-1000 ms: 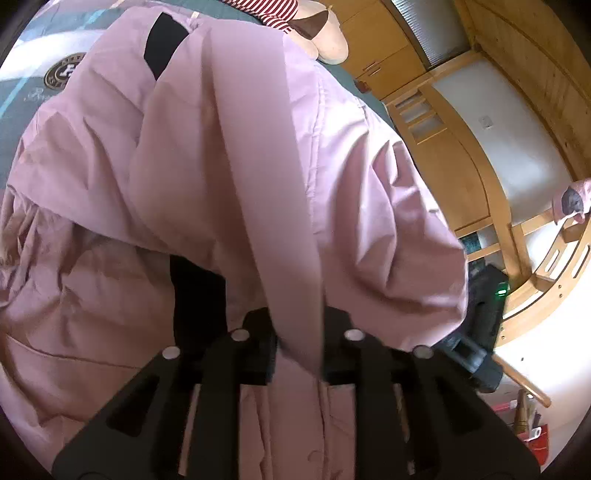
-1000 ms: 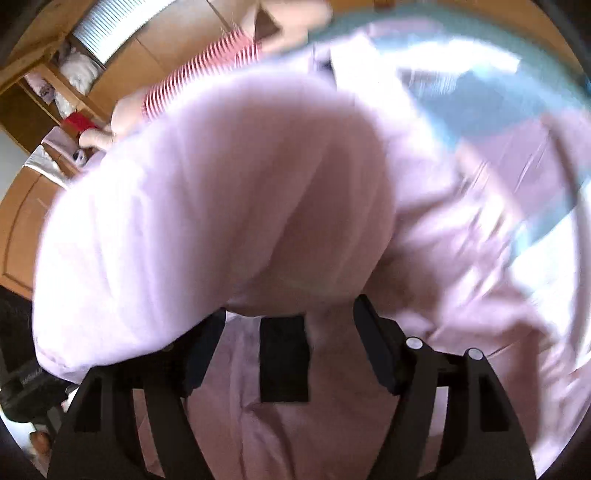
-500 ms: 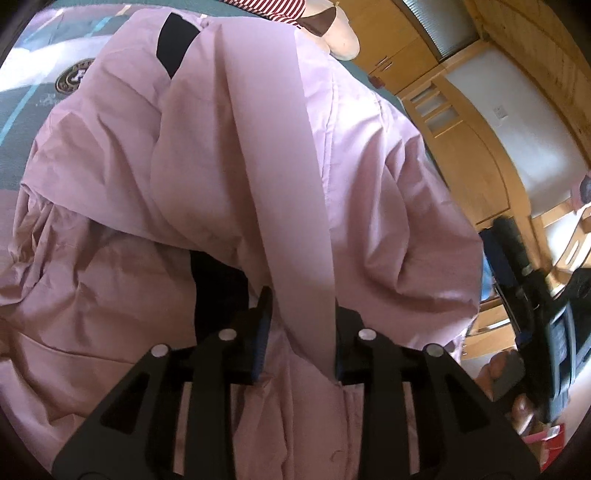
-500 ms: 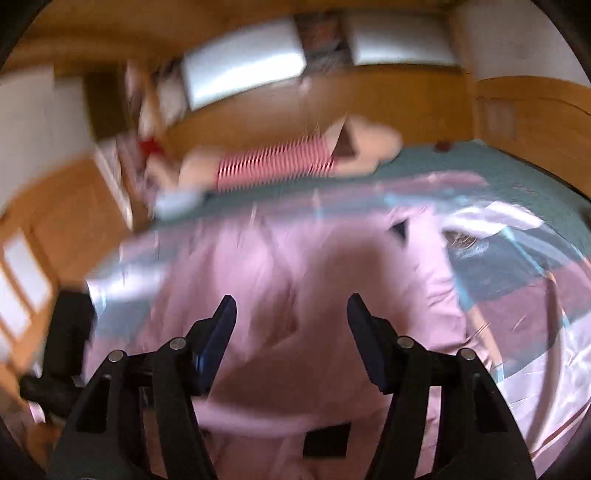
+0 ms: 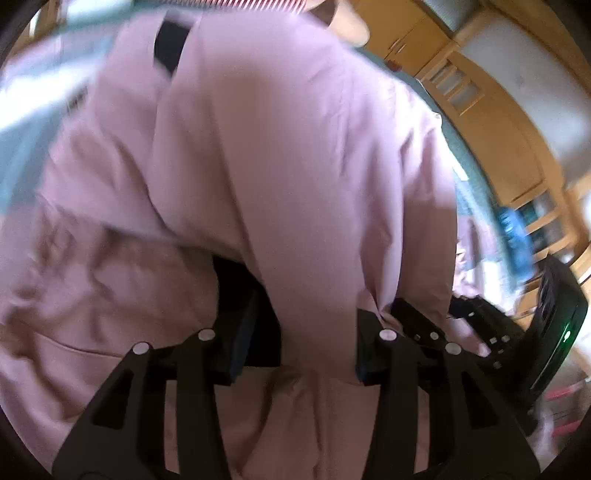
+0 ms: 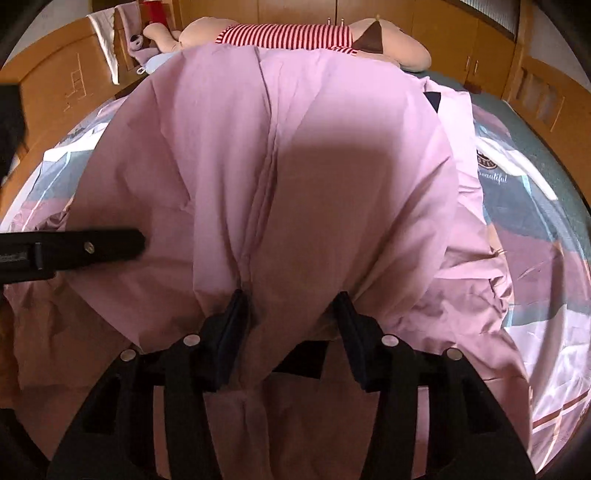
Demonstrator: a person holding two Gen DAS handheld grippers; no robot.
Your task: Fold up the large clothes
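A large pale pink cotton garment point(image 6: 295, 155) is seen spread in loose folds over a bed covered by a teal, mauve and white patterned quilt point(image 6: 524, 206). Its upper layer is bunched and lifted towards both cameras, while a flatter, creased layer lies beneath.

In the left wrist view, the left gripper point(image 5: 317, 343) is pointed down at the cloth. A long band of the pink fabric is seen running between its black fingers point(image 5: 236, 332); the jaws have just been opening, and they now stand partly apart with the band passing through the gap. Whether the pads press on it cannot be told, since the picture is blurred.

In the right wrist view, the right gripper point(image 6: 291, 325) is likewise angled downward at the near edge of the raised fold. Its jaws have just been closing and are seen about half open, with a gathered pleat of the garment lying between them, close to the left pad; a firm grip is not shown.

A plush toy in a red-and-white striped top point(image 6: 288, 35) is laid across the far end of the bed, beyond the garment, in front of honey-coloured wooden cabinets point(image 6: 461, 40)
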